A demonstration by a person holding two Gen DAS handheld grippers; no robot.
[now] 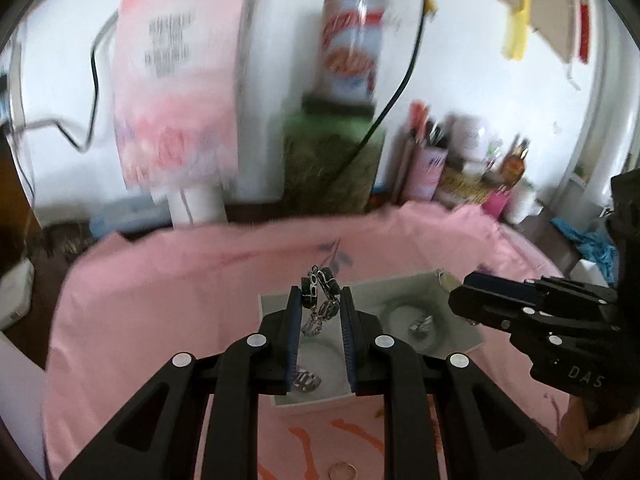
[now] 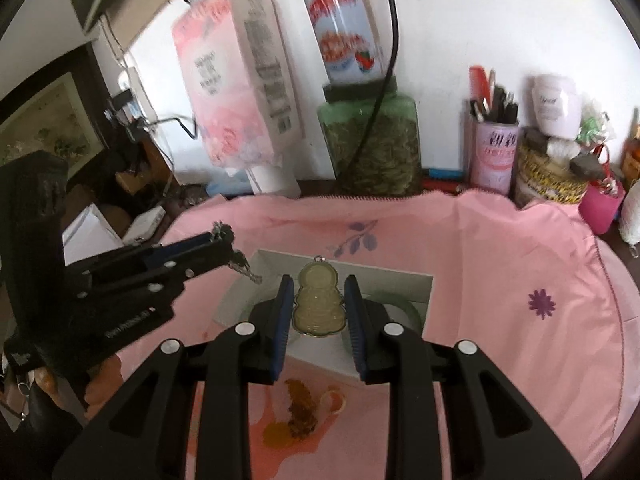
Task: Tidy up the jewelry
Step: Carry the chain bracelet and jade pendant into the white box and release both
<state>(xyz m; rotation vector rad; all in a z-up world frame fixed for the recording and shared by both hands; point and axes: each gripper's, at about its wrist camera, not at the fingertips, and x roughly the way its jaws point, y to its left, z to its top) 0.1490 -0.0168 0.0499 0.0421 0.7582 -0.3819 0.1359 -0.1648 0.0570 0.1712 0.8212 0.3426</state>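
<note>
My left gripper [image 1: 320,300] is shut on a black and silver bracelet [image 1: 320,298], held above the left side of a grey tray [image 1: 472,336] on the pink cloth. The tray has round white hollows; one holds a small silver piece [image 1: 420,324], another a ring-like piece [image 1: 306,380]. My right gripper [image 2: 316,300] is shut on a pale jade pendant [image 2: 318,306] above the same tray [image 2: 424,292]. The left gripper [image 2: 218,242] with the hanging chain [image 2: 246,268] shows at the left of the right wrist view. The right gripper [image 1: 460,294] shows at the right of the left wrist view.
A pink cloth [image 2: 520,280] covers the table. Behind it stand a pink tissue pack [image 2: 236,92], a green jar [image 2: 372,148] with a can [image 2: 344,36] on top, a pen cup [image 2: 494,152] and other pots. A gold ring [image 1: 342,470] lies near the front.
</note>
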